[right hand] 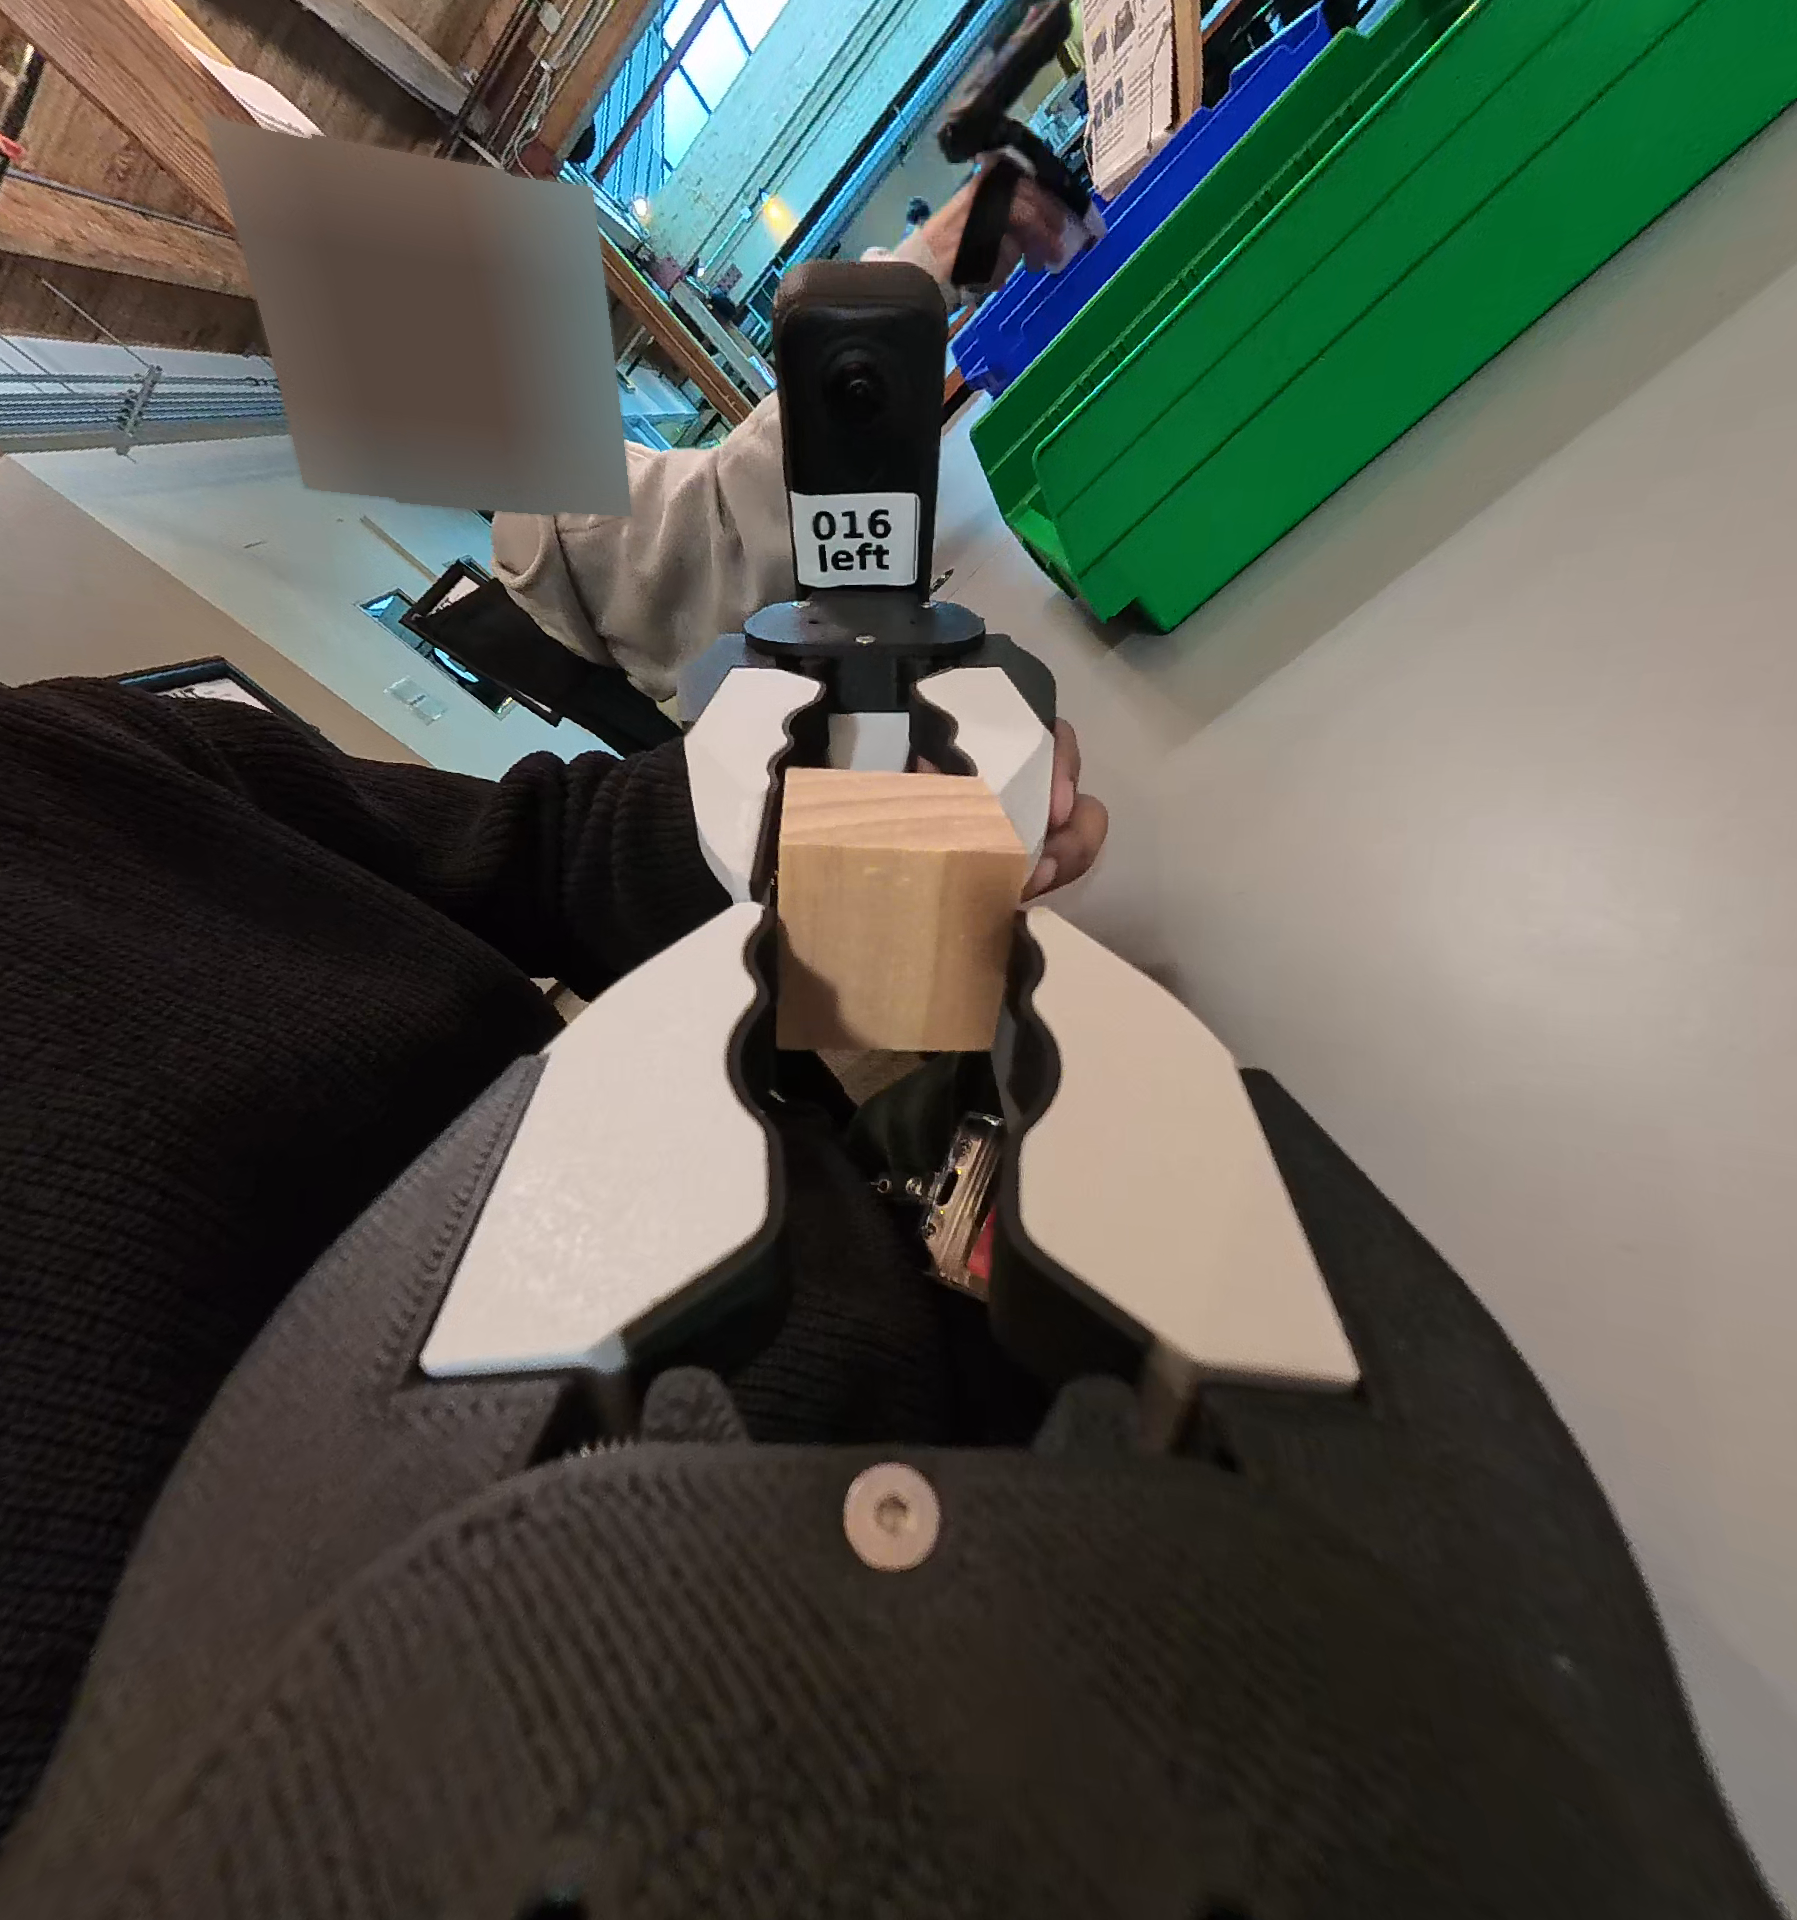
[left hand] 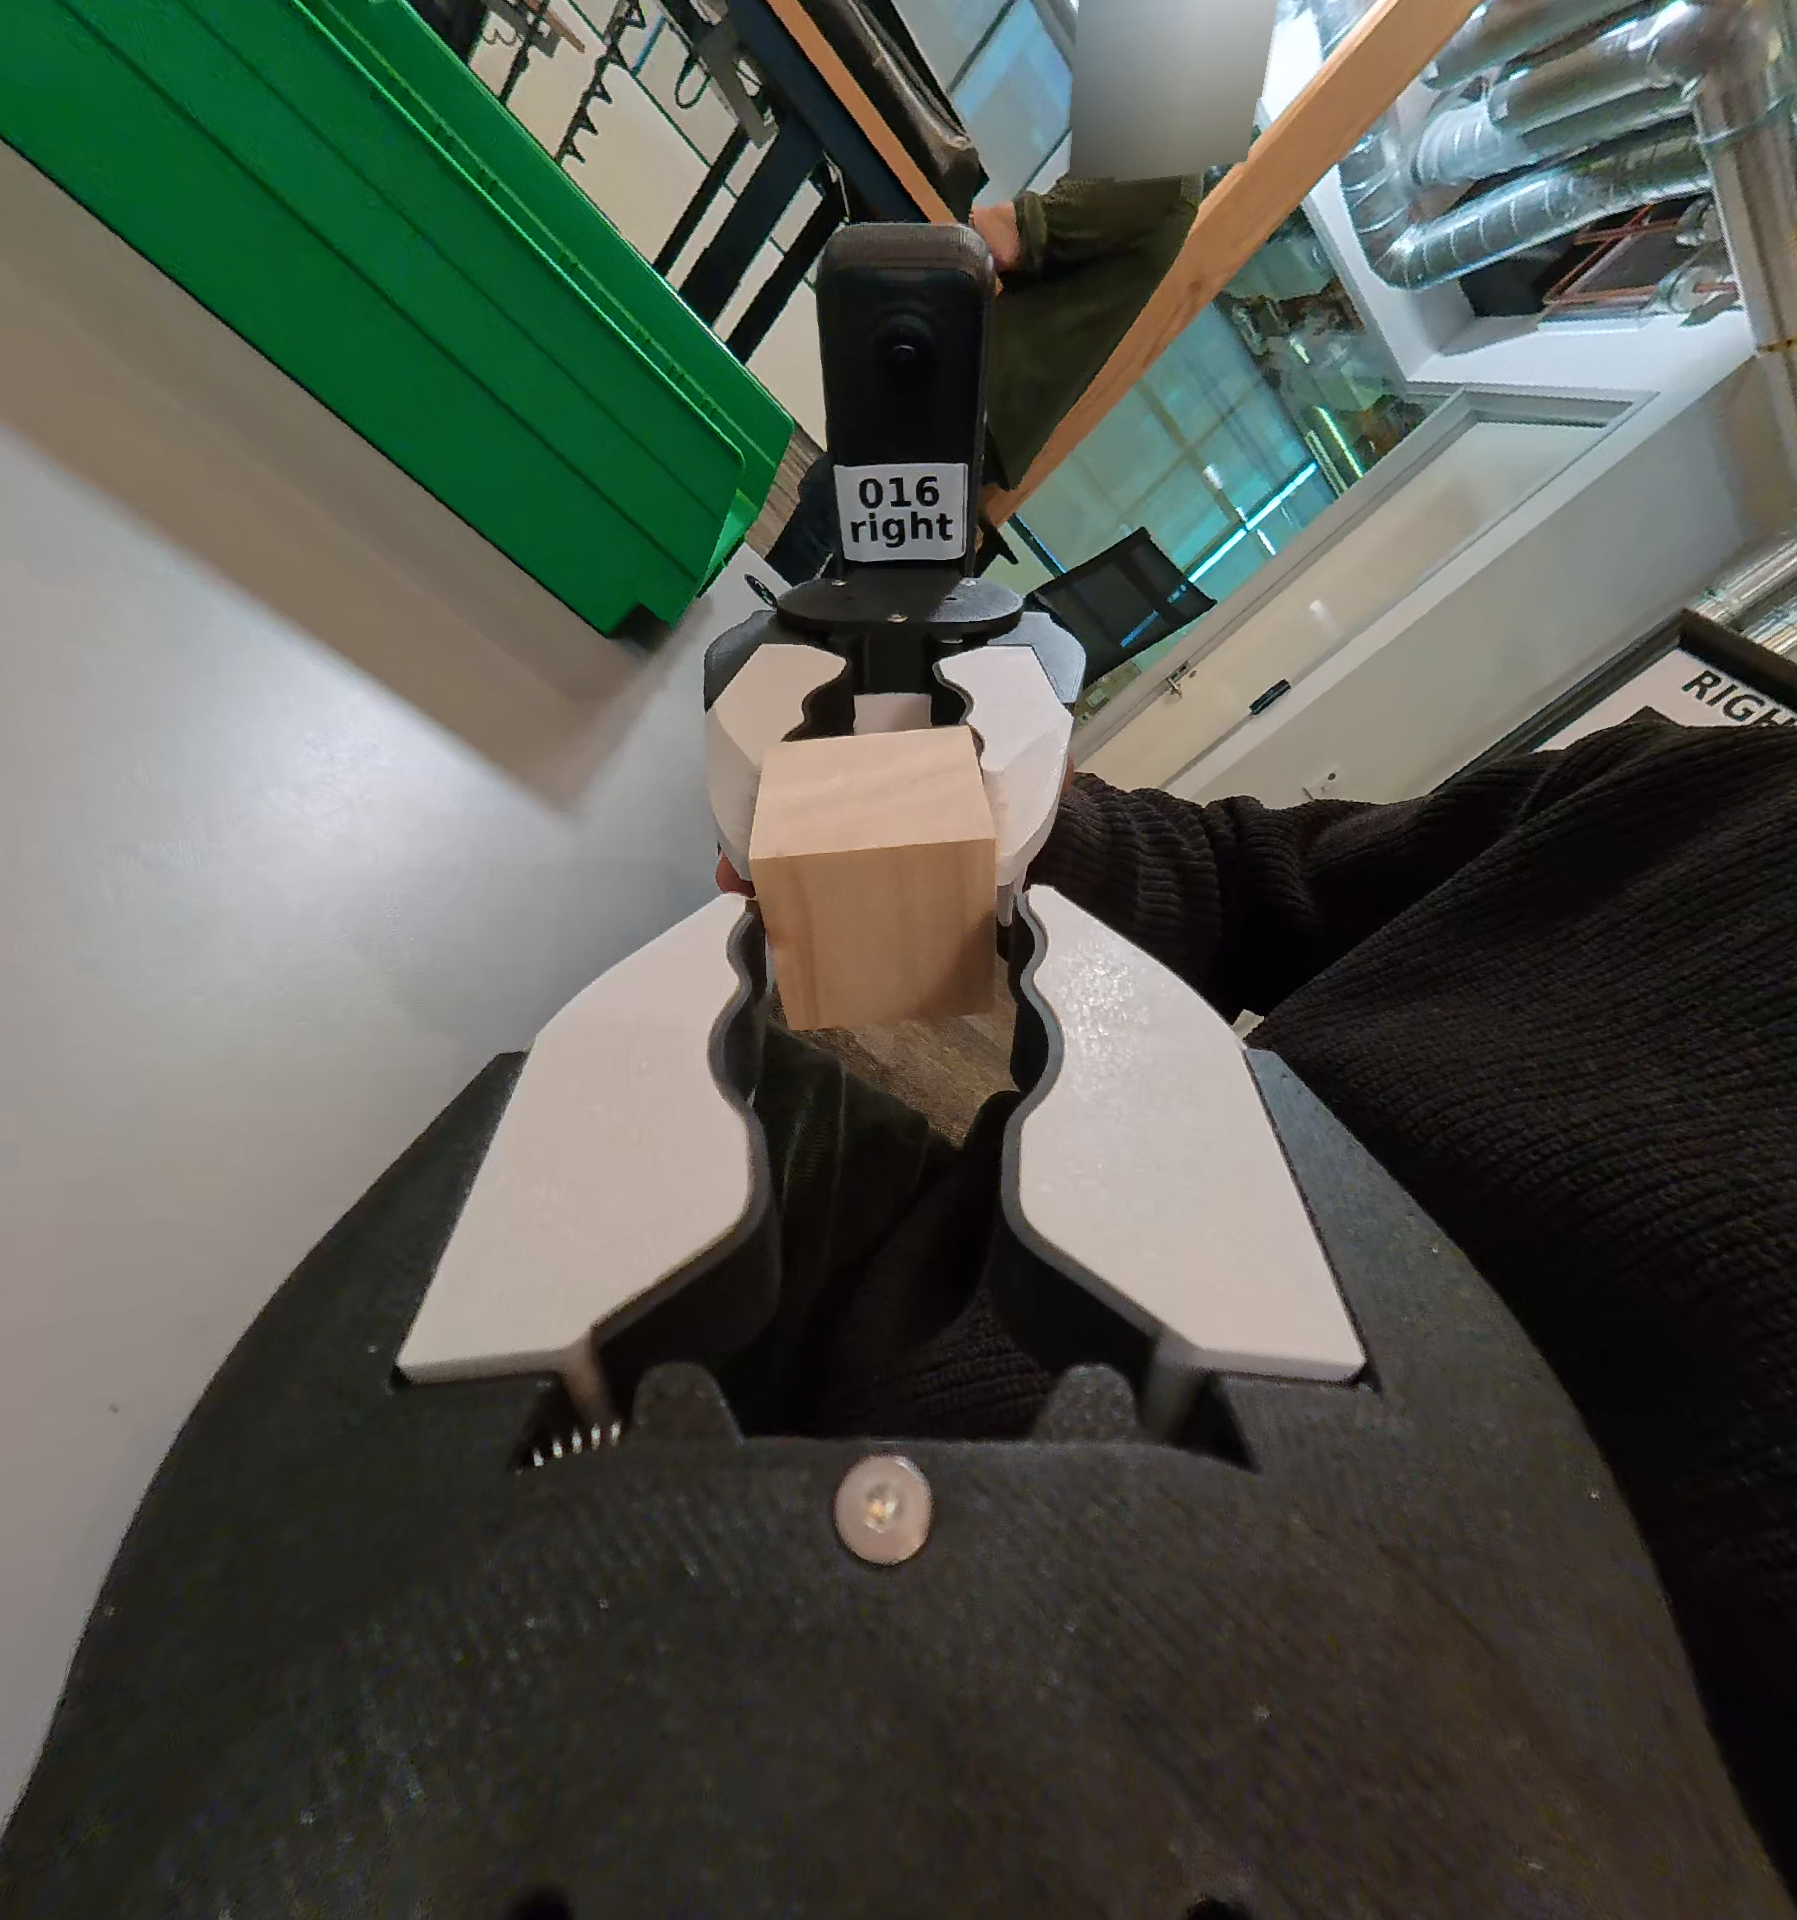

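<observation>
I take the wooden block (left hand: 873, 883) as my landmark. The biggest thing around it is the pale grey table (left hand: 198, 831), spreading off to one side of the block in both wrist views. Far back on the table from the block stand stacked green bins (left hand: 437, 343), with a blue bin (right hand: 1133, 239) behind them in the right wrist view. On the other side of the block, my black knitted sleeve (left hand: 1496, 987) fills the frame and hides whatever lies beyond it.

The block itself hangs in the air, clear of the table, pinched from opposite ends. My left tongs (left hand: 878, 966) have their white fingers (left hand: 645, 1122) closed onto the near end of the block; my right tongs (right hand: 889, 971) clamp the opposite end, so each pair faces the other across it. In each view the far tongs and their upright black camera with a white label (left hand: 899, 514) stand directly behind the block and block the sight line past it.

Behind the block, farther off, a person in a dark green top (left hand: 1081, 312) shows in the left view, and a person in a pale hooded top (right hand: 645, 561) in the right view. A fingertip of my hand (right hand: 1065, 852) rests just beside the block.
</observation>
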### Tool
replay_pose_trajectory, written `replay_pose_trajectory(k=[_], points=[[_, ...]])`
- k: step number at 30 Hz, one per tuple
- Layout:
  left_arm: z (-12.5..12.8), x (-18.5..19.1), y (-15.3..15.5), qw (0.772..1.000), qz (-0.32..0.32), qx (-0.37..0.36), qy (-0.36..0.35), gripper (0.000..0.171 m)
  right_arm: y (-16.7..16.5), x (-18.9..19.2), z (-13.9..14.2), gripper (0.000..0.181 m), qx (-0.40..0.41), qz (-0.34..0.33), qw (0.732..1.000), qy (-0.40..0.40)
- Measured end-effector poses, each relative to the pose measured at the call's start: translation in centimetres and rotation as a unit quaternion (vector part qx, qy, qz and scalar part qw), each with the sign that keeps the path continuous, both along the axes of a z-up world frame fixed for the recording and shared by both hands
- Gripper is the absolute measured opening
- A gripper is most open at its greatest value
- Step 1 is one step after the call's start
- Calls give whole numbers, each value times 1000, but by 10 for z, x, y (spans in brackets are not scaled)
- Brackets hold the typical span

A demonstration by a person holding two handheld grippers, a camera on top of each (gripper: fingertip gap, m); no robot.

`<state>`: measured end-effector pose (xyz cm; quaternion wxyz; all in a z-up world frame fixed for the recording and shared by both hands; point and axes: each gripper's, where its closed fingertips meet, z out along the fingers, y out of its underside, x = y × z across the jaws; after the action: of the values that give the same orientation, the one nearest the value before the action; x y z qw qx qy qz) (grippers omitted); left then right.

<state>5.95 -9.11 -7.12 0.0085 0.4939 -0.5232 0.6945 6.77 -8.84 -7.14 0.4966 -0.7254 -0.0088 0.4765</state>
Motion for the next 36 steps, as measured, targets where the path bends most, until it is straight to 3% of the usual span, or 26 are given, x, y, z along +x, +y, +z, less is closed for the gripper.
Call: replay_pose_trajectory(k=[30, 33, 36], points=[[3, 3, 8, 1000, 13, -17, -2, 44, 1, 6, 3, 43, -2, -13, 1000, 4], [8, 4, 14, 999, 30, -29, -9, 45, 1, 28, 20, 43, 0, -61, 998, 8], [8, 5, 22, 997, 36, -63, 6, 45, -9, 85, 63, 43, 28, -148, 988, 15]])
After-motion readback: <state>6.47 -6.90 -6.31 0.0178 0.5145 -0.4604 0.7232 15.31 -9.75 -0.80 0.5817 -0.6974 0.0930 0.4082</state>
